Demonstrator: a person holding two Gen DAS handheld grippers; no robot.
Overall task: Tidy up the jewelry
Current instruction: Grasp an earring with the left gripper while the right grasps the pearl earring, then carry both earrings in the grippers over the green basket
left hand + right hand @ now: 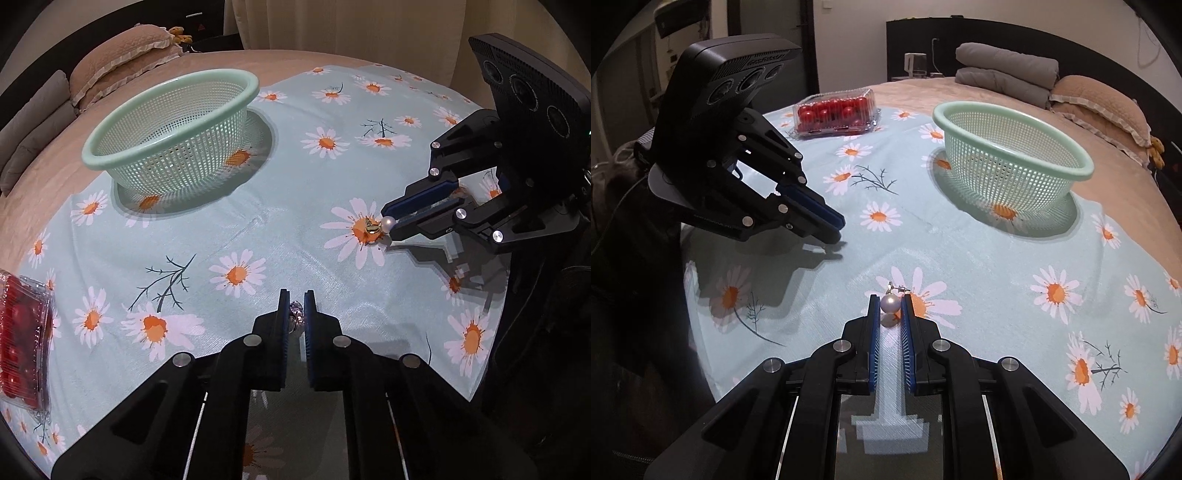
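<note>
My left gripper (296, 297) is shut on a small sparkling silver piece of jewelry (295, 314), low over the daisy-print cloth (236, 229); from the right wrist view that piece is hidden behind the left gripper (836, 227). My right gripper (890, 300) is shut on a pearl earring (890, 304), with the pearl between the blue pads and its metal post sticking out ahead. In the left wrist view the right gripper (390, 220) holds the pearl (386, 224) just above the cloth, and the gold fitting (371, 229) hangs beside it. A mint-green mesh basket (207, 79) (1004, 177) stands empty farther back.
A clear plastic box of red tomatoes lies at the cloth's edge (22, 332) (834, 110). The cloth covers part of a bed with tan pillows (122, 59) and folded grey blankets (1004, 70) behind the basket. Curtains hang beyond the bed (351, 33).
</note>
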